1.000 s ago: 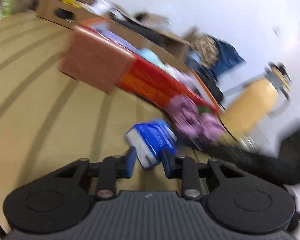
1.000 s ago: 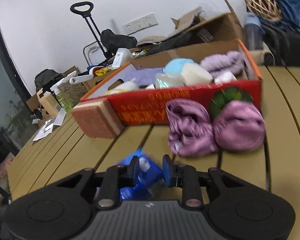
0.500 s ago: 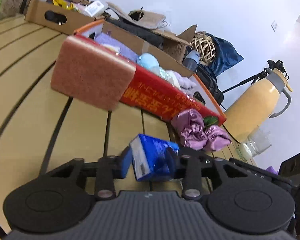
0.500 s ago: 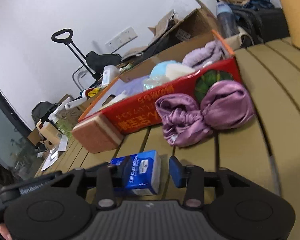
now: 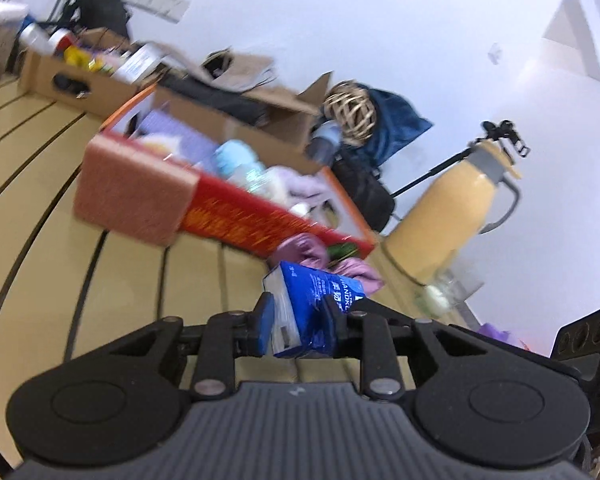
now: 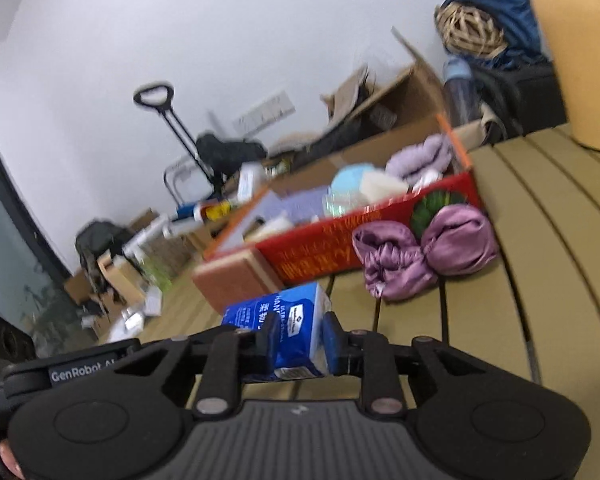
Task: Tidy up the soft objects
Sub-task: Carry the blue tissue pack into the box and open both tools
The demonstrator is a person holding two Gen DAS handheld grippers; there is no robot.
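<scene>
Fingers [image 5: 265,322] of the left gripper [image 5: 298,326] and of the right gripper [image 6: 298,340] both clamp the blue tissue pack [image 5: 314,308], held above the slatted surface [image 5: 132,280]. Bare slats lie ahead; the red box [image 6: 340,246] borders them, purple cloth [image 6: 424,254] against its front, yellow jug [image 5: 444,216] beyond.

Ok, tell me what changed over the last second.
The right gripper, open around the blue tissue pack half a second ago, has closed on it. The left gripper keeps its grip on the same pack, so both now hold it. The purple cloth, the pink sponge block and the red box stayed where they were.
</scene>
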